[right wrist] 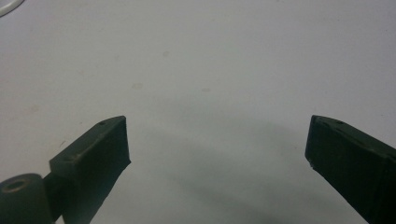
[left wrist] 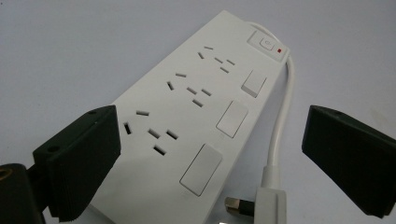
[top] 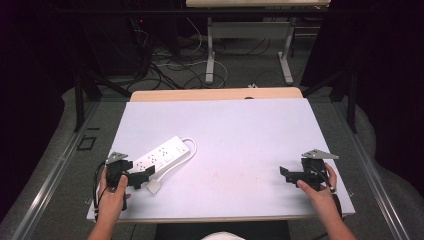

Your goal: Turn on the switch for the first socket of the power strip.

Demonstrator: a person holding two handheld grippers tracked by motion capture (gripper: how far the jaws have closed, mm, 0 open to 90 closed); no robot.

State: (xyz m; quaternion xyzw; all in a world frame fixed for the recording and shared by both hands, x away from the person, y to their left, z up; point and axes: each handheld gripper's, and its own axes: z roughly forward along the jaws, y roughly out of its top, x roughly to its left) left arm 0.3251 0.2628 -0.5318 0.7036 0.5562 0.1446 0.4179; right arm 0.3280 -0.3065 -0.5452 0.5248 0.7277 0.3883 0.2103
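Hovering left gripper (left wrist: 210,154) with jaws spread over near end of power strip (left wrist: 196,112), lying diagonally at table's (top: 240,125) left; plug (left wrist: 261,205) just beside. Right gripper (right wrist: 217,149) spread wide, well apart, above bare tabletop.

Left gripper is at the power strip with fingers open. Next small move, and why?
Probably ease the left gripper forward and down so its open fingers straddle the near end of the power strip, then close. The fingers already sit wide on either side of it, and the plug lies loose beside it. The right gripper is open over bare table.
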